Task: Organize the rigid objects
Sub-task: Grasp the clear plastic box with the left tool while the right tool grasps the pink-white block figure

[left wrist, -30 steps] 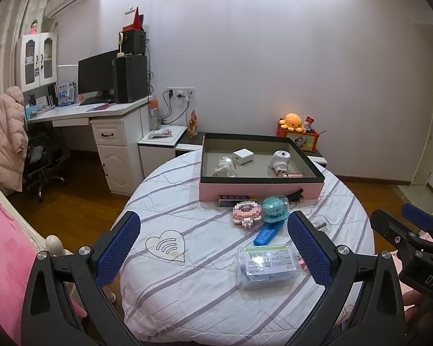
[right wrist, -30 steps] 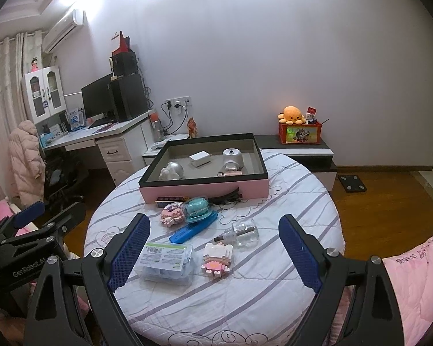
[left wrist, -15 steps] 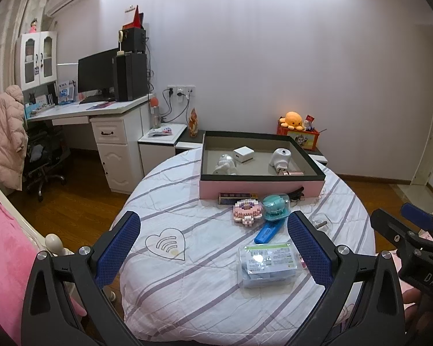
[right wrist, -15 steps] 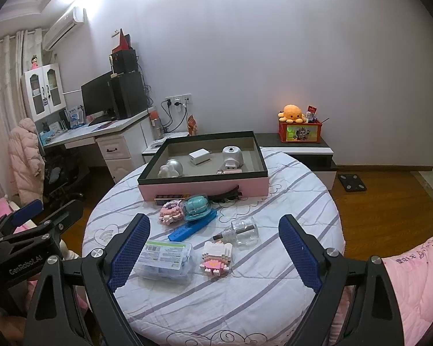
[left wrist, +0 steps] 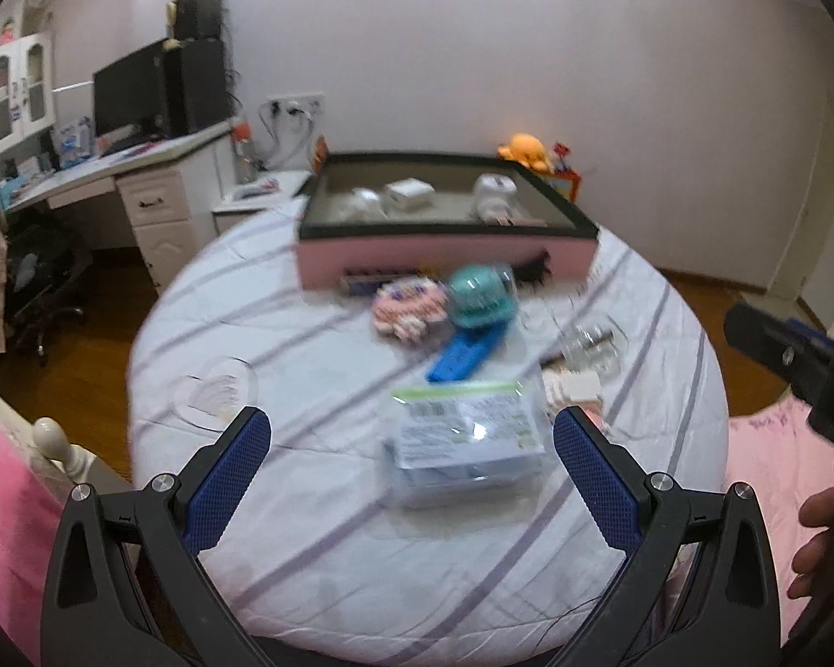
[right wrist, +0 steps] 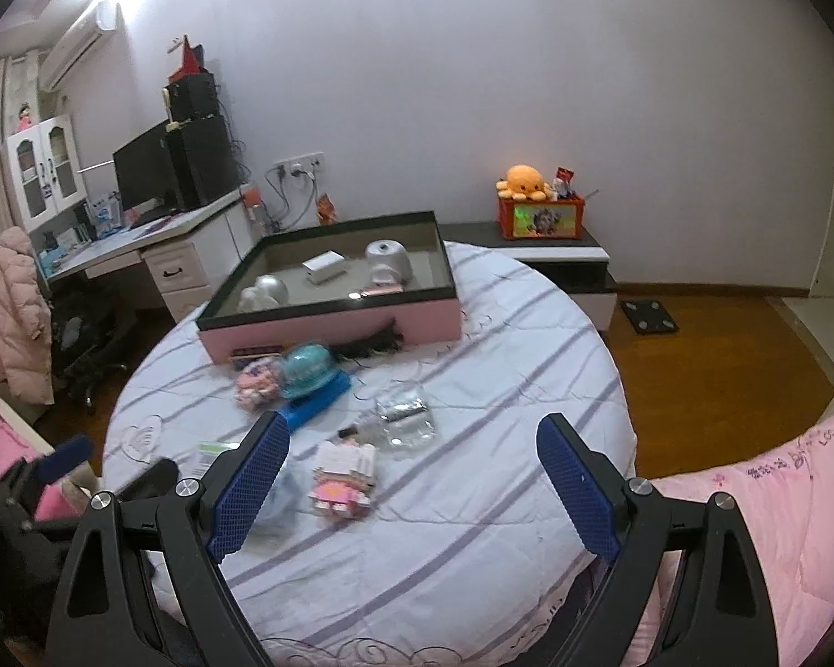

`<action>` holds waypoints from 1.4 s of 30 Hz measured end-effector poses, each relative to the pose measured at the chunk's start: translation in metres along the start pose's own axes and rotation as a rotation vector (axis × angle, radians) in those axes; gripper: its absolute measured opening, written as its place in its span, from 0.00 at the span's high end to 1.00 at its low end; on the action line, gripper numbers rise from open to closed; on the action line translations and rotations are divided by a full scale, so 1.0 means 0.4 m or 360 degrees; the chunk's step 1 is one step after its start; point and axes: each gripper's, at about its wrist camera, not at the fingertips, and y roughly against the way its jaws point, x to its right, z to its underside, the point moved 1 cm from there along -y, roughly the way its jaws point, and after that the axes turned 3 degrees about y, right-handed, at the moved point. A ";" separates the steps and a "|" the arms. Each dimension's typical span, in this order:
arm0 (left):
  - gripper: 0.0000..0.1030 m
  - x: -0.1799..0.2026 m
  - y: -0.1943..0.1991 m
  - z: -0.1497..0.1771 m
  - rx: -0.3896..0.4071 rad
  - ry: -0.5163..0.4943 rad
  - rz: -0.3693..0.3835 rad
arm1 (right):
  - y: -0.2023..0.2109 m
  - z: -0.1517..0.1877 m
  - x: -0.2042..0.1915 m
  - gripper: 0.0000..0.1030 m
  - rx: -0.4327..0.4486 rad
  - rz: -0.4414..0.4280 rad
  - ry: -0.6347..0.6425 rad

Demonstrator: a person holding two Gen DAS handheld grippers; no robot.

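Two brick figures (right wrist: 342,481), one tray (right wrist: 328,328), two tools (right wrist: 411,478).

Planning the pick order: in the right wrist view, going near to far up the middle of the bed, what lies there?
pink block toy → clear bottle → blue bar → teal dome → pink tray

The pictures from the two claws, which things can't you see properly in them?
- Clear plastic box with green-edged label: left wrist view is motion-blurred, print unreadable; in the right wrist view the right claw's finger covers most of it.
- Dark flat item at the pink tray: partly hidden against the tray's front wall.
- Left claw: cut off by the right view's edge.
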 end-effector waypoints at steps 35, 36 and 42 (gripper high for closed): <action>0.00 0.063 -0.132 0.037 -0.0095 -0.0120 -0.0002 | -0.119 0.061 -0.013 0.11 -0.0187 0.0011 0.0007; 0.00 0.066 -0.140 0.041 -0.0105 -0.0135 -0.0018 | -0.119 0.061 -0.012 0.11 -0.0187 0.0012 0.0005; 0.06 0.008 -0.177 0.044 -0.0154 0.0019 0.0015 | -0.130 0.067 -0.007 0.11 -0.0206 0.0023 -0.0001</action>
